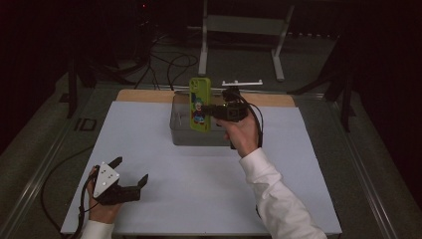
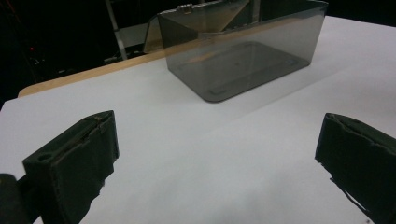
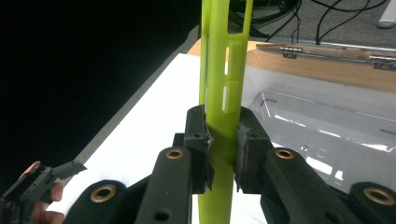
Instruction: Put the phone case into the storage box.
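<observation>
**Mia:** What does the high view show?

**Ben:** The right gripper (image 1: 218,111) squeezes a green phone case (image 1: 199,104) over the clear box (image 1: 181,133). The case stands tall, its long side going up and down, with its cartoon picture facing the person. The left gripper (image 1: 130,176) rests low on the white table (image 1: 199,189), near the front edge, jaws wide apart, holding nothing.

**Mia:** And the left gripper view?

**Ben:** Its two black jaws stand far apart over the white sheet. The clear box (image 2: 243,51) sits further off, lid flipped back.

**Mia:** And the right gripper view?

**Ben:** The black jaws pinch the phone case (image 3: 223,107) on its thin edges. It points straight up. The box (image 3: 322,135) lies open just beside and below it.

**Mia:** How should the person do this step well?

**Ben:** Probably by going down slowly, tipping the case to lie flat inside the walls, and letting go only when it is low.
</observation>
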A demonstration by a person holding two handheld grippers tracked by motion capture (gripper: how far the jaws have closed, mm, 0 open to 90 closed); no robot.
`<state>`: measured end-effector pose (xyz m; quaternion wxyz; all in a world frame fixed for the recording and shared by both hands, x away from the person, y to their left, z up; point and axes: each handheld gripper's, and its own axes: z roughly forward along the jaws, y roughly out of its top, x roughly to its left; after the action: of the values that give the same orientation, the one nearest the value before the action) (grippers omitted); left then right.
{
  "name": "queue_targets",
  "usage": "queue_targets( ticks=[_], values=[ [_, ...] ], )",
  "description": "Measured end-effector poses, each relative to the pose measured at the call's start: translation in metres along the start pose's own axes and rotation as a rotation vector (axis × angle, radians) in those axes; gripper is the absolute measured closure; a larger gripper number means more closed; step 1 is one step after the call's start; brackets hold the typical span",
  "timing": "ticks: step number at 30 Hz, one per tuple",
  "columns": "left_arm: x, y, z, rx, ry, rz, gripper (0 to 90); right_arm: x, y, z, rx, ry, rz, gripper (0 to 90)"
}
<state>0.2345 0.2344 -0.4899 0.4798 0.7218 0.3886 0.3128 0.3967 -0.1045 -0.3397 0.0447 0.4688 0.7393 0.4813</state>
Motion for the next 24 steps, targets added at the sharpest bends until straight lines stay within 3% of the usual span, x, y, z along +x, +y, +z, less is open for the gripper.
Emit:
queue_targets(
  ticks=[8,24],
  values=[
    [0.000,0.000,0.001,0.006,-0.001,0.004,0.1,-0.002,0.005,0.001,0.008,-0.007,0.000,78.4],
    [-0.001,0.000,0.001,0.002,0.000,0.005,0.1,-0.013,0.013,0.009,0.044,-0.068,0.001,78.4]
  ],
)
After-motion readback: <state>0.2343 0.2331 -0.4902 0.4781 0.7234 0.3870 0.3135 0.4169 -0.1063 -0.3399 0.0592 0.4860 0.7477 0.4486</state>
